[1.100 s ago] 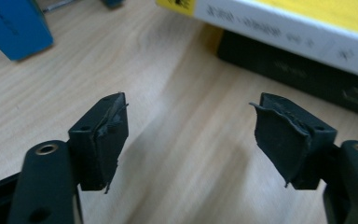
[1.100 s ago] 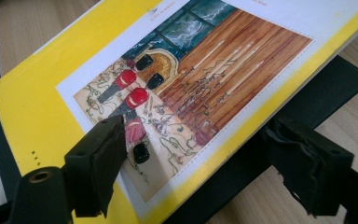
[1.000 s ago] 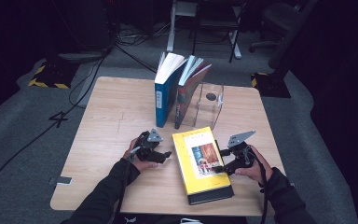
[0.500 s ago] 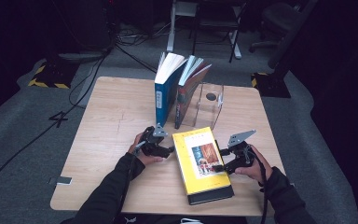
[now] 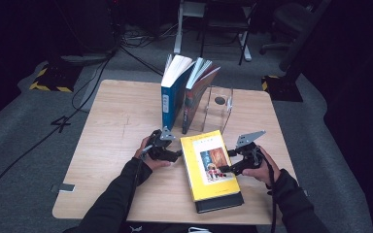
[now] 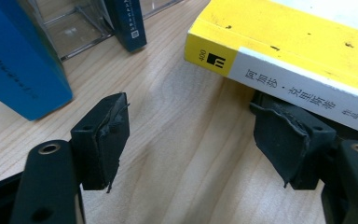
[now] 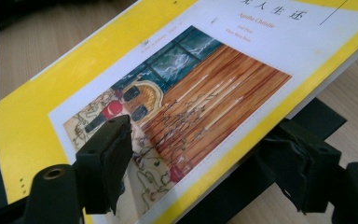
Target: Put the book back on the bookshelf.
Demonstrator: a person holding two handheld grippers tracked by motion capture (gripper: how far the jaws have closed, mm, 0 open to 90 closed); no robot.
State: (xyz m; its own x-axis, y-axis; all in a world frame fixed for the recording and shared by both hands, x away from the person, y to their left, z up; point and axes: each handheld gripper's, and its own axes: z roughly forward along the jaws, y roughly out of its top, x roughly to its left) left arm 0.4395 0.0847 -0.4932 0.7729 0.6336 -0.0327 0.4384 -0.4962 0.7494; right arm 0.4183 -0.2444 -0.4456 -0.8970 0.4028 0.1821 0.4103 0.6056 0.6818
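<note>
Right gripper (image 5: 231,162) straddles the flat yellow paperback book (image 5: 209,164), jaws closing, unpinched; shelving at 12 o'clock remains.

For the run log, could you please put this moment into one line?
work: lifting yellow paperback book off black book | left gripper: open at spine | right gripper: jaws astride cover edge, closing

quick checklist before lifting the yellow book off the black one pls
1. Right gripper straddles the yellow book's edge, one jaw over the cover, one under: ok.
2. Right pads pressing the book: not ok, jaws have just been closing, gaps remain.
3. Left gripper on the book: not ok, open, one jaw under the spine, nothing between the jaws.
4. Black book underneath free to stay: cannot tell.
5. Standing blue book and clear bookend apart from the lift path: ok.
</note>
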